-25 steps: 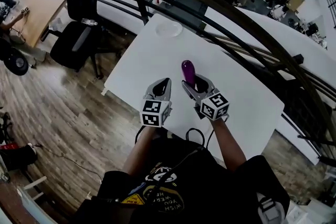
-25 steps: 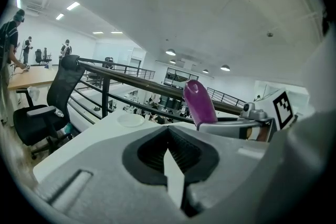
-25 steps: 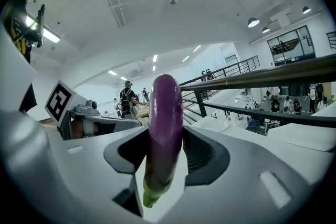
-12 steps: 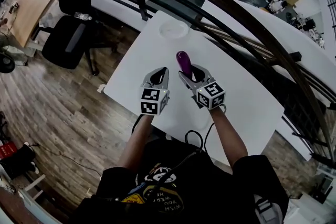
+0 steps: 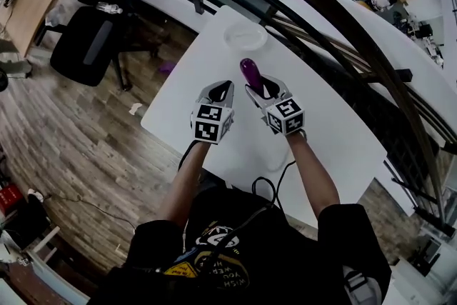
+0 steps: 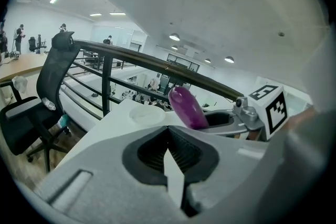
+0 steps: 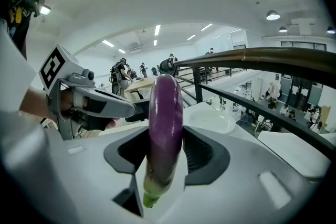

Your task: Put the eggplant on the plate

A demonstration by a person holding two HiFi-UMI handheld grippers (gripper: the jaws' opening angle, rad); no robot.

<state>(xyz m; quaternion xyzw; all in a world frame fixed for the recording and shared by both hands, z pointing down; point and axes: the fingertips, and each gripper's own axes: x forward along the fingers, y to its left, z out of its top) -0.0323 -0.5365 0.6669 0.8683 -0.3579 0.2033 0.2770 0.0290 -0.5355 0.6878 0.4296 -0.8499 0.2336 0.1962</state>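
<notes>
A purple eggplant [image 5: 250,73] stands nearly upright in my right gripper [image 5: 258,90], which is shut on it above the middle of the white table [image 5: 187,82]. In the right gripper view the eggplant [image 7: 165,120] sits between the dark pads with its green stem end toward the camera. The clear round plate [image 5: 245,36] lies at the table's far end, just beyond the eggplant, and shows as plate [image 7: 211,120] ahead of the jaws. My left gripper [image 5: 223,88] hovers beside the right one, shut and empty. From its view I see the eggplant [image 6: 187,107] and the plate [image 6: 146,113].
A dark curved railing [image 5: 325,14] runs behind the table's far and right sides. A black office chair [image 5: 82,46] stands on the wood floor to the left. A black cable [image 5: 268,186] hangs over the table's near edge.
Both grippers have moved forward over the table toward the plate, the right one carrying the eggplant. The eggplant's tip now sits much closer to the plate.
</notes>
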